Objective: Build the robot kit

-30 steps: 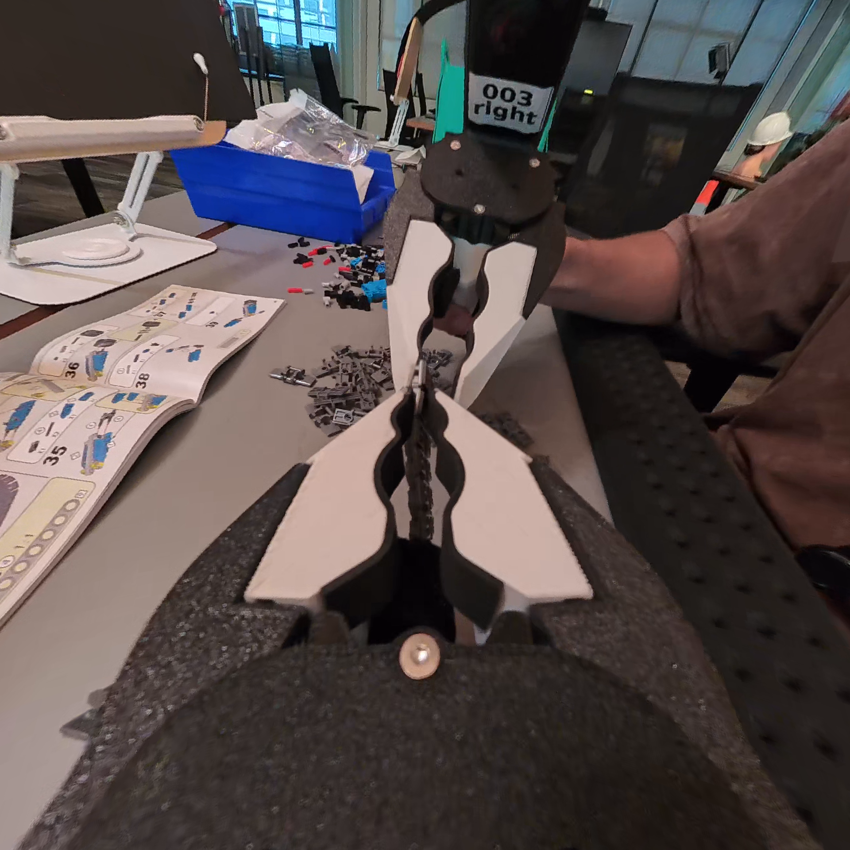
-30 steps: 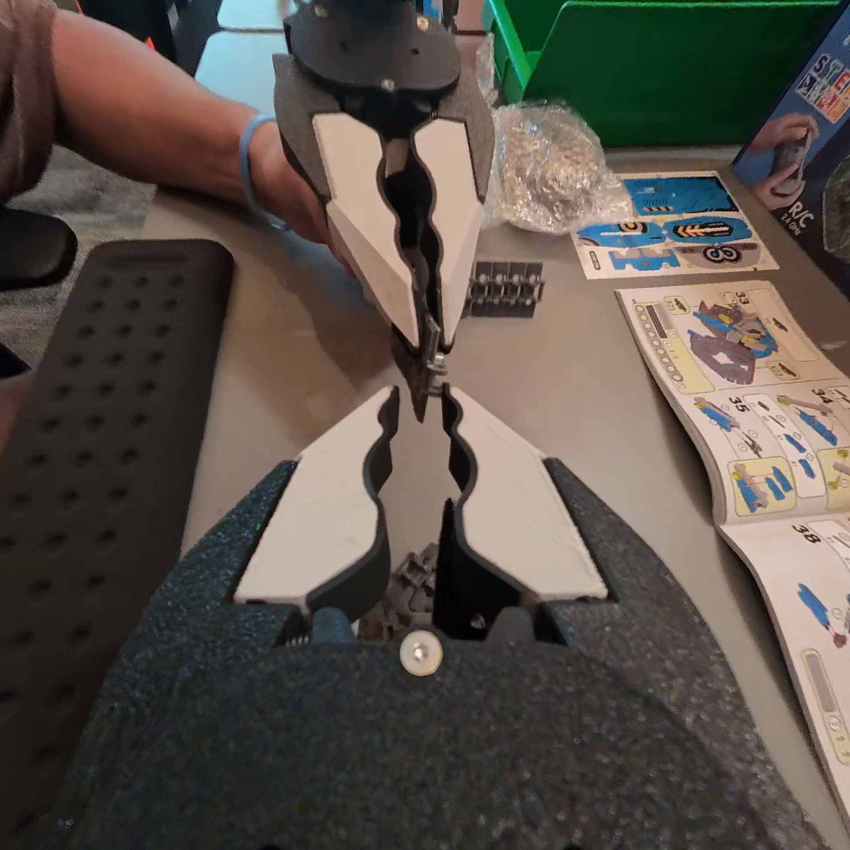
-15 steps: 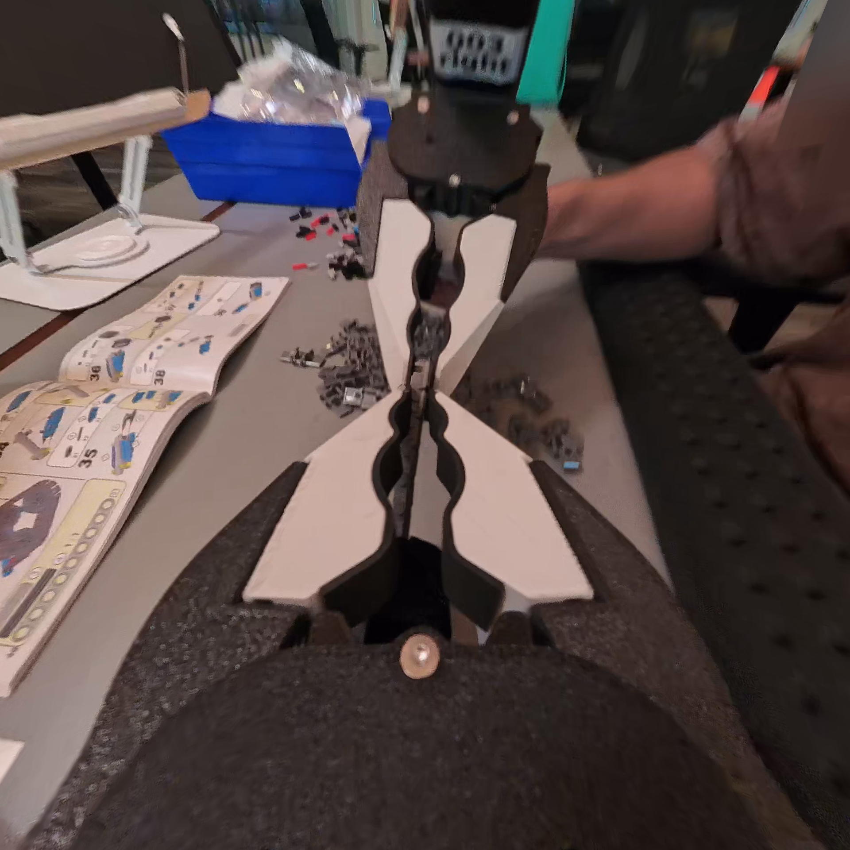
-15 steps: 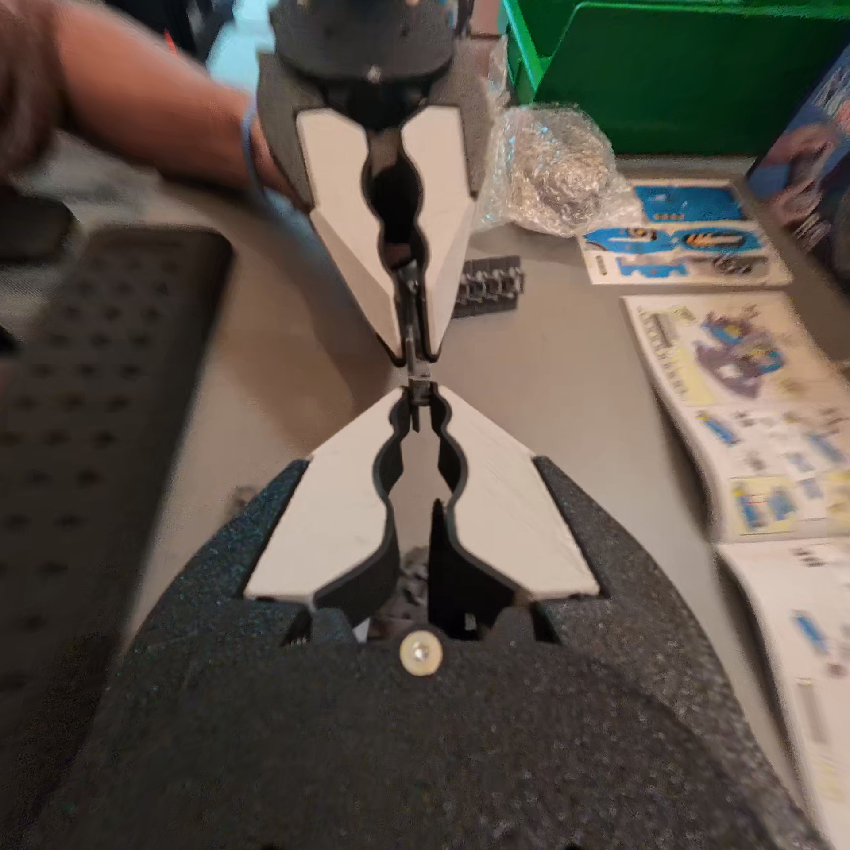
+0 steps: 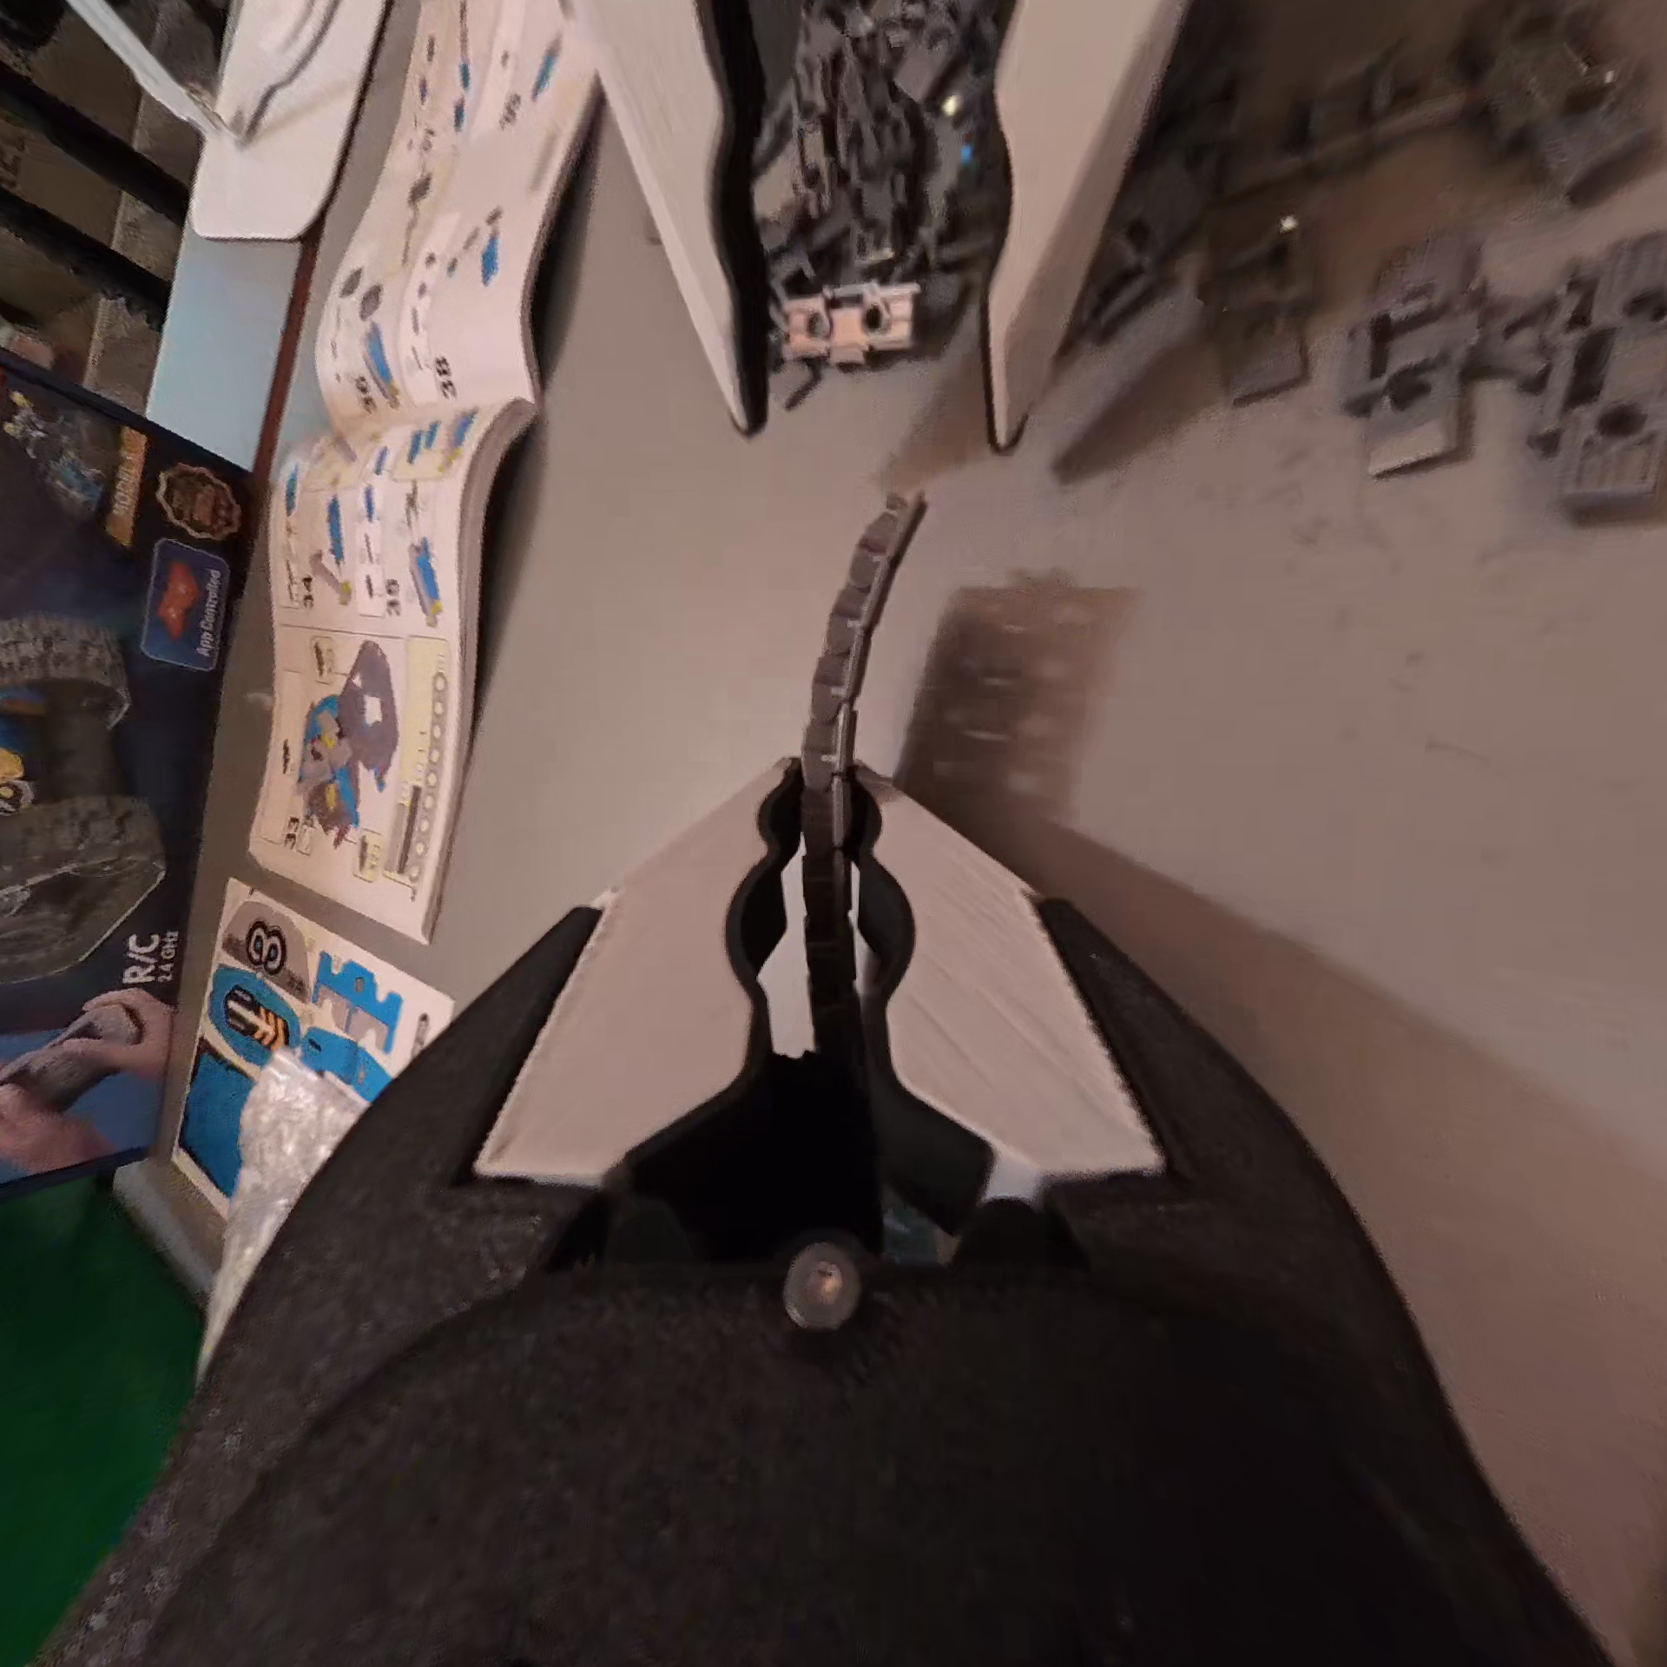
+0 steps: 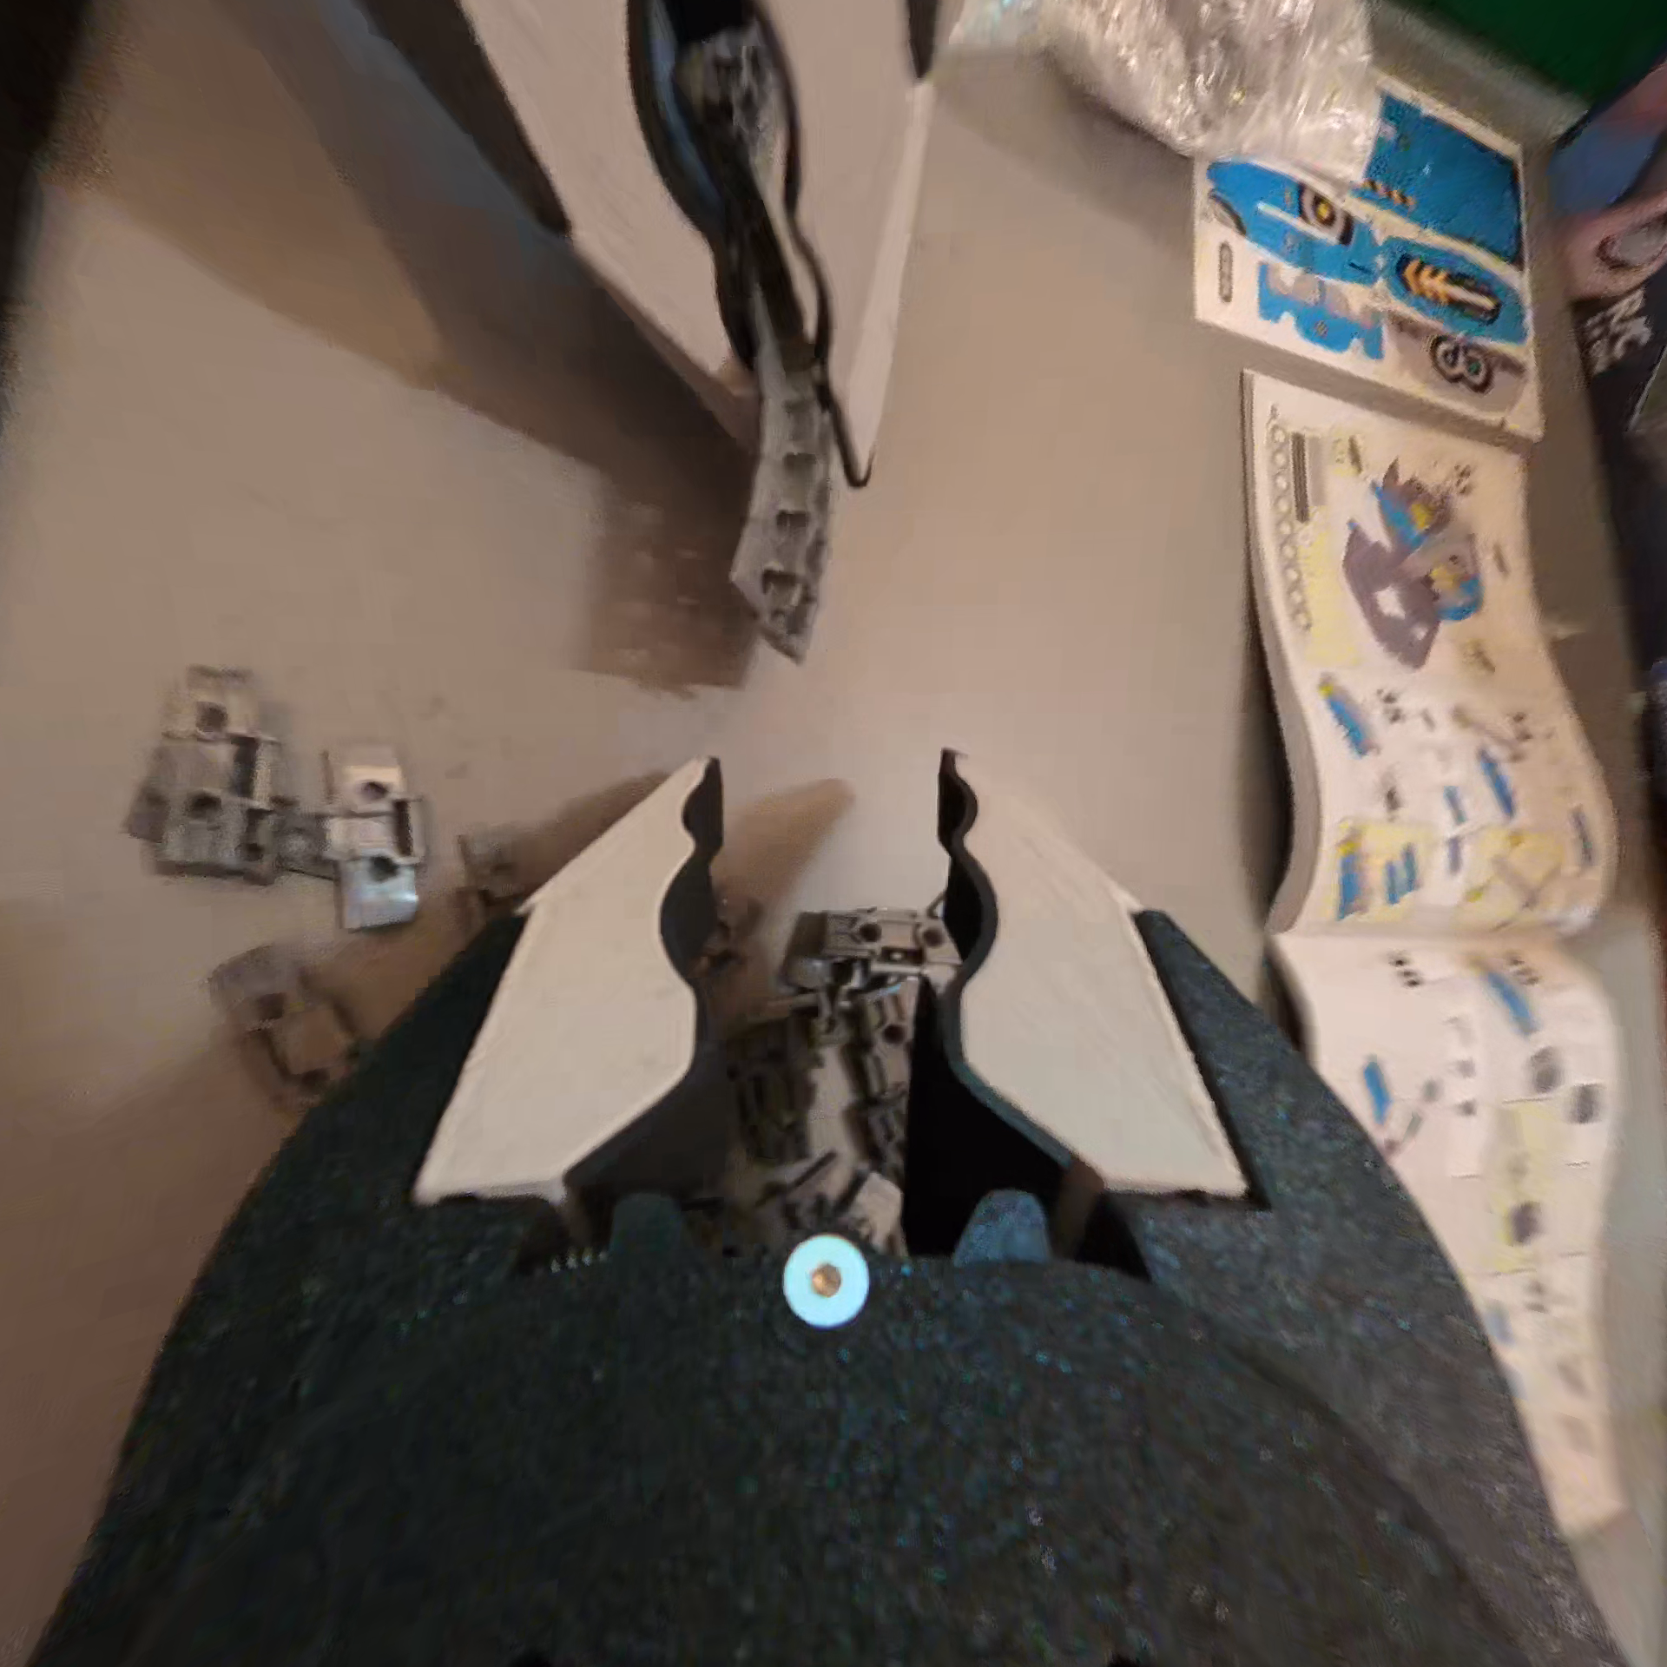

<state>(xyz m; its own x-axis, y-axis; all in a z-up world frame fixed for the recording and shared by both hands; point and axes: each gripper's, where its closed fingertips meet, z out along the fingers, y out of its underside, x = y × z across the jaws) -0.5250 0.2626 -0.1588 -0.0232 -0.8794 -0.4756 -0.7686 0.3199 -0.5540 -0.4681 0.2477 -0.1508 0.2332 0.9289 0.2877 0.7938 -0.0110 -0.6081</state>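
Clamping the track strip (image 5: 843, 649), your left gripper (image 5: 825, 767) holds it above the table (image 5: 1353, 902); your right gripper (image 6: 830, 767) gapes, seemingly empty, over loose links (image 6: 280, 812).

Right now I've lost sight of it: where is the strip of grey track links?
The track strip is clamped in the left gripper, sticking out past its tips above the table, between the booklet and the loose links.
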